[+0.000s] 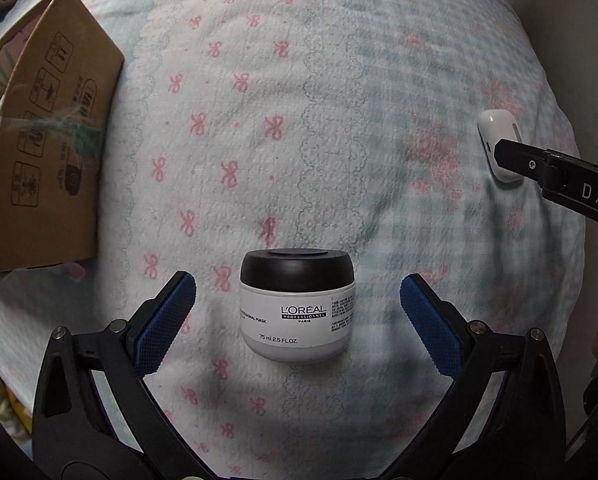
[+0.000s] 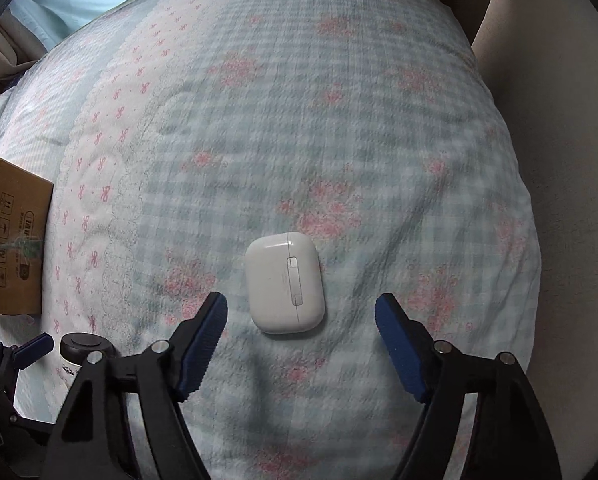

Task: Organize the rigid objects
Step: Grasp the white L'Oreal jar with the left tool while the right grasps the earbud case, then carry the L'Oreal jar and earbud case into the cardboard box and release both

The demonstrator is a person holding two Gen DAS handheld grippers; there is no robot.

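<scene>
nothing's packed: your left gripper (image 1: 297, 312) gapes around the jar (image 1: 297, 306), right gripper (image 2: 301, 330) gapes before the case (image 2: 285, 282).

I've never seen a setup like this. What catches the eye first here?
Probably the little grey jar with a black lid, standing upright on the flowered bedspread between the open jaws of the left gripper. Next, the white earbud case lying flat just ahead of the open right gripper. A cardboard box sits off left.

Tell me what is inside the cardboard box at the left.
The cardboard box lies on the bedspread with its printed side toward both cameras. Only something yellow and a green-striped surface show at its open edge; the remaining contents are hidden.
</scene>
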